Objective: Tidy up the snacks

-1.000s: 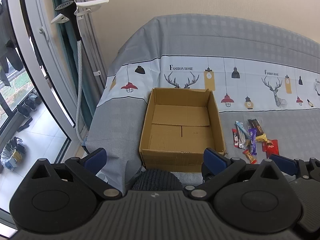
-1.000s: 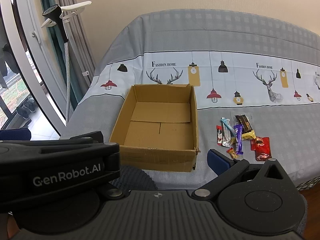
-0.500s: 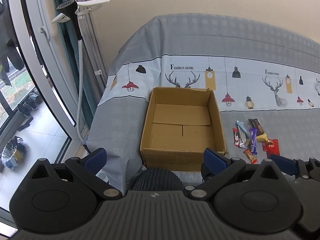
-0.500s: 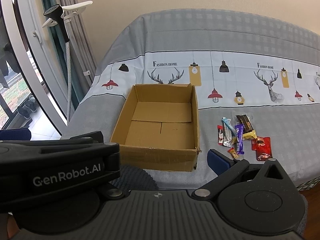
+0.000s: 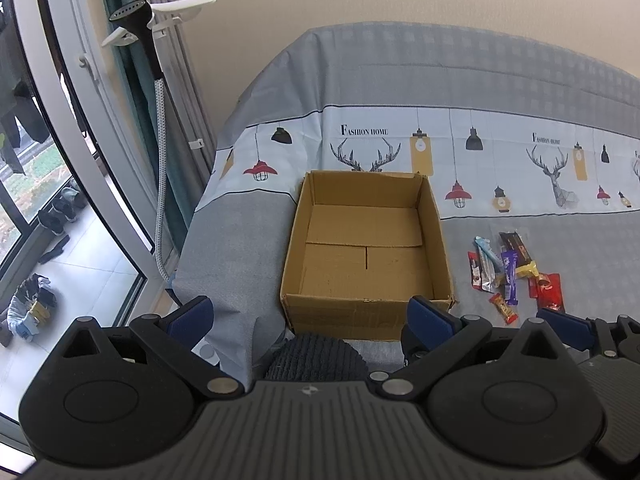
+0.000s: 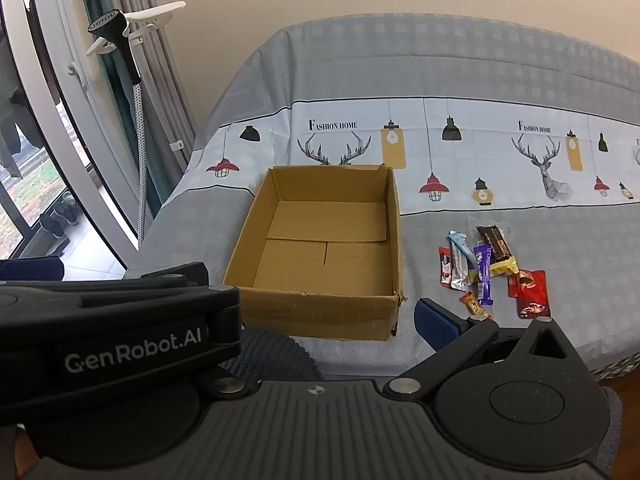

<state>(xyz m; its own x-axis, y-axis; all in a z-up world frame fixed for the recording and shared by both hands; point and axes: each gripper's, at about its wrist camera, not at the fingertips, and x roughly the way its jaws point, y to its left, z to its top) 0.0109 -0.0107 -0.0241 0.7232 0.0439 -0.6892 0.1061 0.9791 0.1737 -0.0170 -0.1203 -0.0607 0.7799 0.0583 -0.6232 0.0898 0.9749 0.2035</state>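
An open, empty cardboard box (image 5: 366, 254) (image 6: 324, 258) sits on the grey covered table. A small pile of wrapped snacks (image 5: 510, 272) (image 6: 486, 270) lies to its right: a red packet (image 6: 530, 294), a purple bar (image 6: 484, 274), a brown bar (image 6: 494, 240), a light blue stick and small red ones. My left gripper (image 5: 308, 316) is open and empty, held in front of the box's near wall. My right gripper (image 6: 400, 320) is open and empty, near the box's front right corner; its left finger is hidden behind the left gripper's body (image 6: 112, 320).
The table cloth (image 5: 480, 152) has a white band with deer and lamp prints. A garment steamer on a stand (image 5: 148, 36) and curtains are at the left by a glass door. A dark knitted thing (image 5: 316, 356) is below the table edge.
Both views have shifted very slightly; the box and snacks have not moved. Both grippers stay open.
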